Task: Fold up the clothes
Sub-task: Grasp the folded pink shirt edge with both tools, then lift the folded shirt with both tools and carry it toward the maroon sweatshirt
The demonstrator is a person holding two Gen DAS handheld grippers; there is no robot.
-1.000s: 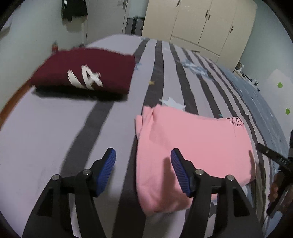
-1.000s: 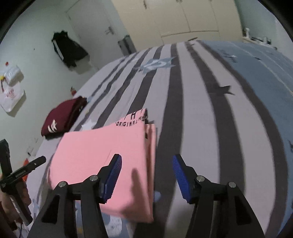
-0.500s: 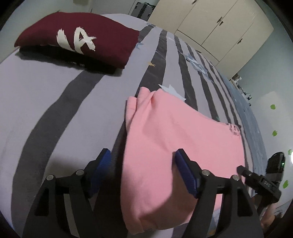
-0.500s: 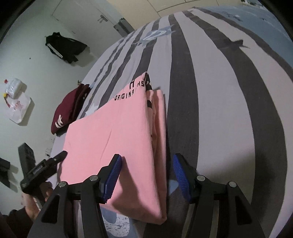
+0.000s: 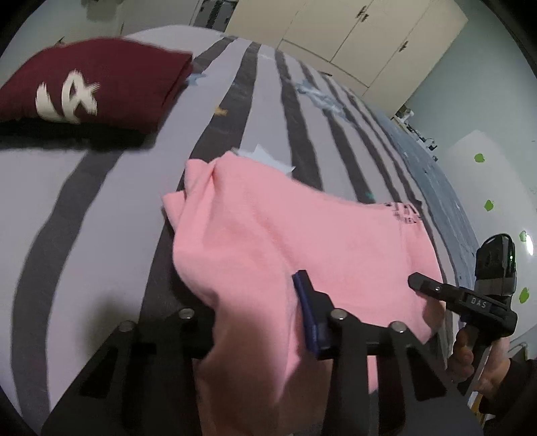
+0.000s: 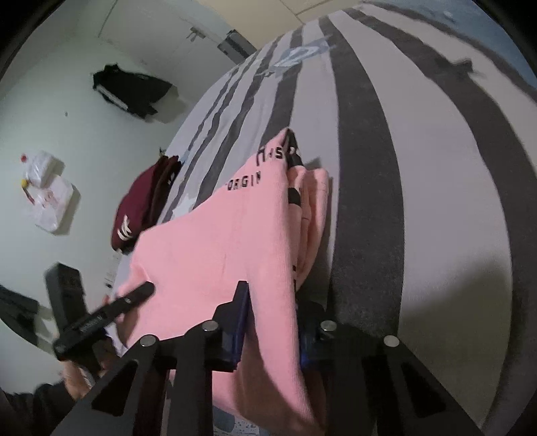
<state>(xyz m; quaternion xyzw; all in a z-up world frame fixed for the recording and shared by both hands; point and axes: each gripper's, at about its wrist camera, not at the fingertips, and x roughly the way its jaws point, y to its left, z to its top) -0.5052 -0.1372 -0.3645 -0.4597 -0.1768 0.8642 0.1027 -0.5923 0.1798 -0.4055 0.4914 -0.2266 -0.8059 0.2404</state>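
Pink garment (image 5: pixel 302 241) on striped bed (image 5: pixel 100 208), both closing hand-held grippers (image 5: pixel 255 322) (image 6: pixel 272 322) pinching its near edge.

Folded pink garment (image 5: pixel 302 234) with black lettering, near edge lifted off bed.

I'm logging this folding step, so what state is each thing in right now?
pink garment: folded, near edge bunched between both grippers
left gripper: closing on the pink garment
right gripper: closing on the pink garment
maroon garment: folded, lying apart on the bed
wardrobe doors: closed
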